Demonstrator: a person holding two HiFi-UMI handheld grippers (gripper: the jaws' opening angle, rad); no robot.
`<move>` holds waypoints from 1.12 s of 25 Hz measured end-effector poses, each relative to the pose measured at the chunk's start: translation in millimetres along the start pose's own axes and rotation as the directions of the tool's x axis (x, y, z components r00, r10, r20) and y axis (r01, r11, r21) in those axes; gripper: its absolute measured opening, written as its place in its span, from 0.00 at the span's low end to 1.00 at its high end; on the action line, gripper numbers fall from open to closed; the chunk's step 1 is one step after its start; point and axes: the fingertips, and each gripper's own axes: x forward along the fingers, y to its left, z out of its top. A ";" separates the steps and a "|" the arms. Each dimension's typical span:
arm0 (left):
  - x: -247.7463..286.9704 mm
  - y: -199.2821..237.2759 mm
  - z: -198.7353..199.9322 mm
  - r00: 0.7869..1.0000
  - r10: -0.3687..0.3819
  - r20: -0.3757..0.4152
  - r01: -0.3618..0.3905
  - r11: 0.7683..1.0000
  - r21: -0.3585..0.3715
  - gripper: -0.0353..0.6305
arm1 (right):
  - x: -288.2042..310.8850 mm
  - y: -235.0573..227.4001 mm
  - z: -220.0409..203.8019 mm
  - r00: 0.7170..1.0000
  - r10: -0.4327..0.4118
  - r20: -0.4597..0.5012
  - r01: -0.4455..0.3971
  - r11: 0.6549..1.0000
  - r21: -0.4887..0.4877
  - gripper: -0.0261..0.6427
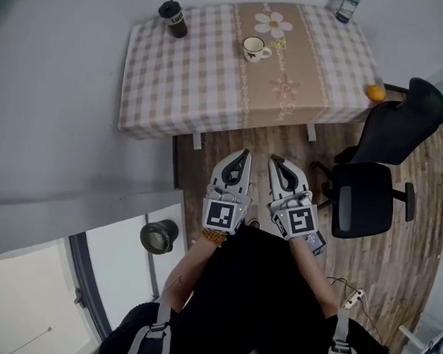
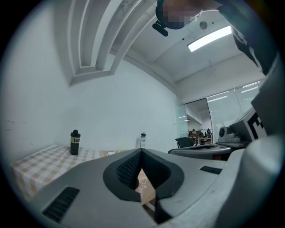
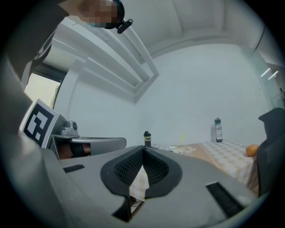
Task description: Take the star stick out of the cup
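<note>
A bench draped in a beige-and-white checked cloth (image 1: 175, 72) has a tan flower-printed runner (image 1: 287, 87) down its middle. A black lidded flask (image 1: 173, 18) stands near its far left corner and a dark-capped bottle (image 1: 349, 7) at the far right. A small orange fruit (image 1: 375, 93) sits at the near right corner. Just beside that corner, a black swivel office chair (image 1: 379, 167) stands on the wooden plank floor (image 1: 419, 244).

The head view's top edge cuts off the bottle (image 1: 349, 7). The star stick (image 1: 278, 43) in the cup (image 1: 253, 49) is too small there to show its shape.
</note>
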 end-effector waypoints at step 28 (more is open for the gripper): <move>115.7 104.0 3.4 0.998 -0.056 -0.032 0.055 0.998 -0.032 0.06 | 146.6 -38.5 22.8 1.000 -0.022 -0.004 0.022 0.999 -0.043 0.05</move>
